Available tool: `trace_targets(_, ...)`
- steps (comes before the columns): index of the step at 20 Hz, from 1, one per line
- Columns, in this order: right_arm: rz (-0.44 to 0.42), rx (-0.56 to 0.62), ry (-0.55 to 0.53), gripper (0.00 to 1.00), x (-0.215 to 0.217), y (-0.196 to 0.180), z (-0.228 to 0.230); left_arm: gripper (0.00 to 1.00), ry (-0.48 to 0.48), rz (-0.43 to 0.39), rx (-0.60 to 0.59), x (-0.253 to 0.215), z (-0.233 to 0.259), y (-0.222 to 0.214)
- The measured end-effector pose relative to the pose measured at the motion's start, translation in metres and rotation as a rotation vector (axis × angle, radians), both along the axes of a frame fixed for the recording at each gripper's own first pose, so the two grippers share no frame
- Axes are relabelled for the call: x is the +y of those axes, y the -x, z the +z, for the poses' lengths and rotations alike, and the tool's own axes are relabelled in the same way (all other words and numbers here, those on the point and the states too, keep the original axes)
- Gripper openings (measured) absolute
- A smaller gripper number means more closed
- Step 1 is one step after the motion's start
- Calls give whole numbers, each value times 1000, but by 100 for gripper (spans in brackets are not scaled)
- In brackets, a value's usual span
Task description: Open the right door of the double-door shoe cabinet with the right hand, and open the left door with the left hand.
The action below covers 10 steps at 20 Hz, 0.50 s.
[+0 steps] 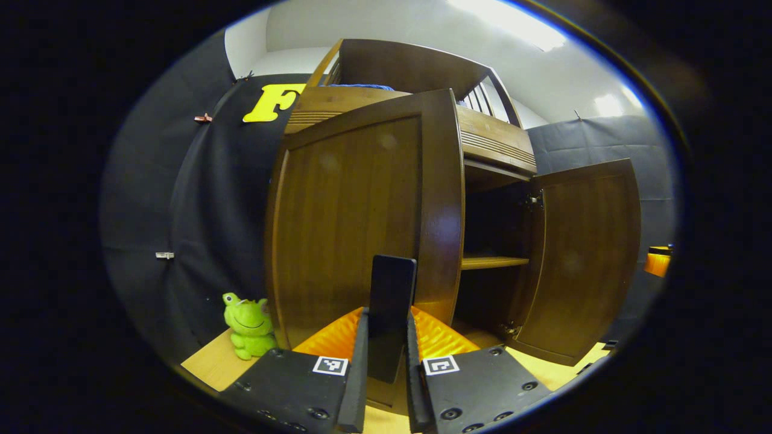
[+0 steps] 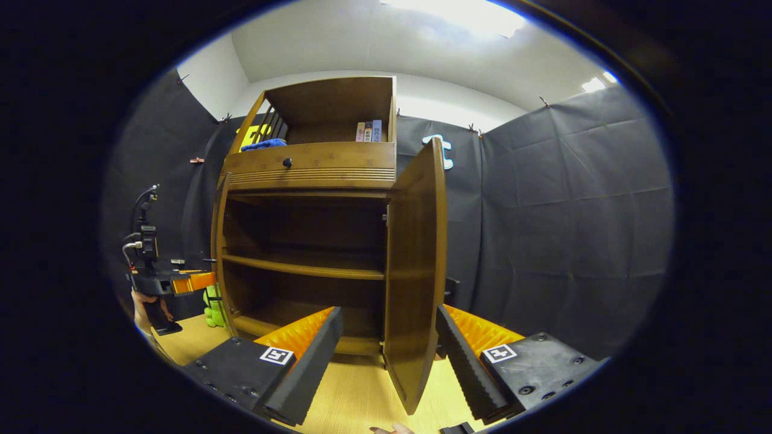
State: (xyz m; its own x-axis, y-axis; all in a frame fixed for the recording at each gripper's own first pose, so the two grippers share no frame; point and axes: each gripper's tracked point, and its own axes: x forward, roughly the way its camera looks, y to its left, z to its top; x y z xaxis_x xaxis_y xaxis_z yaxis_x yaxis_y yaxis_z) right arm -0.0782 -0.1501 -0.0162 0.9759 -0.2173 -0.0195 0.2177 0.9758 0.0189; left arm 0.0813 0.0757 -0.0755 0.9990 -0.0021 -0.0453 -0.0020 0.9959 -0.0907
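Observation:
The brown wooden shoe cabinet (image 2: 313,163) stands with both doors swung out and its dark shelves (image 2: 301,268) showing. In the left gripper view the left door (image 1: 344,217) stands close in front. My left gripper (image 1: 389,319) is shut on that door's upright dark handle (image 1: 393,283). The right door (image 1: 588,259) hangs open farther right. In the right gripper view the right door (image 2: 416,241) is edge-on, passing between the spread fingers of my right gripper (image 2: 389,316), which is open and not pressing on it. My left gripper (image 2: 181,282) shows at the far left, held by a hand (image 2: 140,307).
A green frog toy (image 1: 250,325) sits on the light wooden surface (image 2: 356,398) left of the cabinet. Books (image 2: 369,131) and a blue cloth (image 2: 262,144) lie in the top compartment. Black cloth walls close in behind and to the right.

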Motion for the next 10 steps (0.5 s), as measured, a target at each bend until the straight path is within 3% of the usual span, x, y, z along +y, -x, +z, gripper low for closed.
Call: trace_targets(10, 150, 40, 22, 98, 81, -20, -7, 22, -23, 138, 23, 67, 5, 63)
